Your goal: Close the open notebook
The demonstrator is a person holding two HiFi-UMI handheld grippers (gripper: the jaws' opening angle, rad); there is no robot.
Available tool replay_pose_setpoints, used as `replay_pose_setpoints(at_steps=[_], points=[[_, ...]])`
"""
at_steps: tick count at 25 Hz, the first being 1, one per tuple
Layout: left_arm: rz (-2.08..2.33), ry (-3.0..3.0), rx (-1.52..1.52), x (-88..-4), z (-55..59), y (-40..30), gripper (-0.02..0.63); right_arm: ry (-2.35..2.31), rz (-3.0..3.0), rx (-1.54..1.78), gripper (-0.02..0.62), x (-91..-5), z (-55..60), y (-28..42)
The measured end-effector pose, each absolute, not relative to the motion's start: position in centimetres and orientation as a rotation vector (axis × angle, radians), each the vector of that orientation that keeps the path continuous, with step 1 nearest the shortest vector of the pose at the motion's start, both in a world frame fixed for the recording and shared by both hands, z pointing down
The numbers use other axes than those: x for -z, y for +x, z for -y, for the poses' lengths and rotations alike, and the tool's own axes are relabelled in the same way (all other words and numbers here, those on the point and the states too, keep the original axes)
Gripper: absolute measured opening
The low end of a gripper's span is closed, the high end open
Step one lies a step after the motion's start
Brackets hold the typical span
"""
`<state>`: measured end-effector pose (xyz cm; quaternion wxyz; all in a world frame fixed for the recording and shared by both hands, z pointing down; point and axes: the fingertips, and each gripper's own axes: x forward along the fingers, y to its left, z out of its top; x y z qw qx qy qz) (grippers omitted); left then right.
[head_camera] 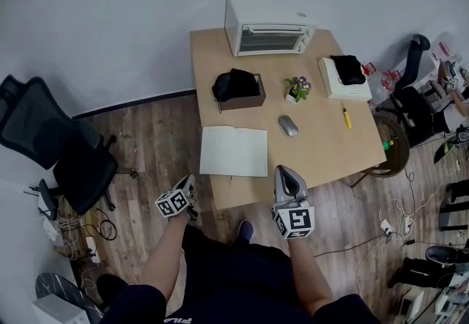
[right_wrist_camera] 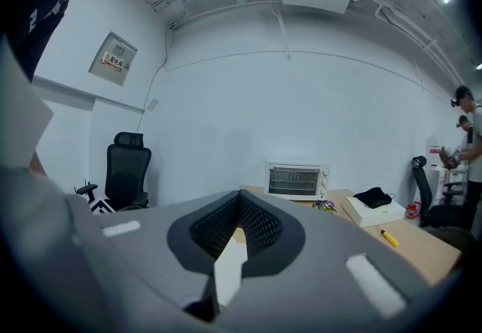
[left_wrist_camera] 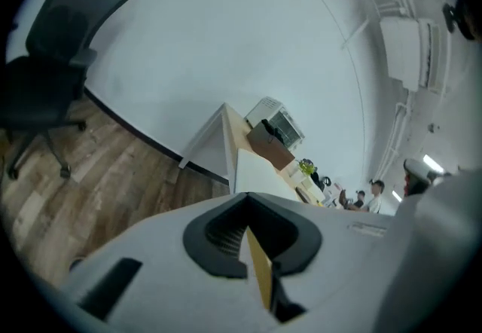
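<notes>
Left gripper [head_camera: 189,187] is pinched shut and empty, right gripper [head_camera: 287,172] too. Open notebook [head_camera: 234,151] lies flat at the desk's [head_camera: 315,141] near-left corner, long side along the near edge, straight ahead between both grippers. Each hangs by that edge, about equally close.

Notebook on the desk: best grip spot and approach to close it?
Probably the left page's outer edge, coming in from the left. The notebook lies flat and open, and that edge reaches the table rim, which should let a jaw slip under.
</notes>
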<state>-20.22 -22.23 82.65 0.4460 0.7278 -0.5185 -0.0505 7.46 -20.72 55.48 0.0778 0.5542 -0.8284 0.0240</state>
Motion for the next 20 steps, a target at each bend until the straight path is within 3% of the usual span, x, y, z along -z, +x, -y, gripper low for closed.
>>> replay_pose_setpoints(at_steps=[14,17,20], points=[[1.148,1.541,0.429,-86.2,23.1,-20.4,-0.002,1.647,2.457,-0.080,0.009,-56.6,20.1,7.7],[1.090,1.516,0.521,-86.2,23.6,-19.9,0.091,1.640,2.446,-0.093,0.009,-57.1,20.1,7.8],[1.051,1.509,0.529,-86.7,23.8,-19.1,0.099,1.638,2.436,-0.101,0.009,-57.6,20.3,7.8]])
